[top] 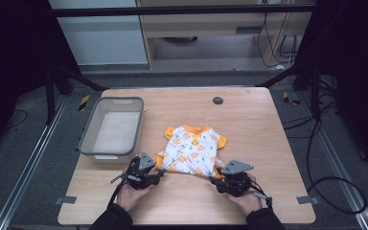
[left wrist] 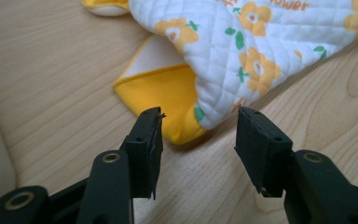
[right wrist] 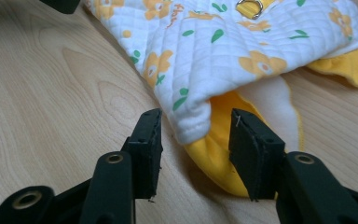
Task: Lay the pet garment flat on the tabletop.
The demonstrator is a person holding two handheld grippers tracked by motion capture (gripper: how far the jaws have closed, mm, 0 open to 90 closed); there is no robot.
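Observation:
A small white quilted garment (top: 191,148) with orange flowers and yellow trim lies flat near the middle of the wooden table (top: 249,120). My left gripper (top: 159,175) sits at its near left corner, open; in the left gripper view the jaws straddle the yellow-edged corner (left wrist: 186,126) of the garment (left wrist: 242,51). My right gripper (top: 215,180) is at the near right corner, open; in the right gripper view the white hem and yellow lining (right wrist: 205,135) of the garment (right wrist: 223,46) lie between its jaws. Neither pair of jaws is closed on the cloth.
A grey plastic basket (top: 88,139) stands on the table's left side, close to my left hand. A small dark round disc (top: 217,100) is set in the table near its far edge. Cables lie on the floor at the right.

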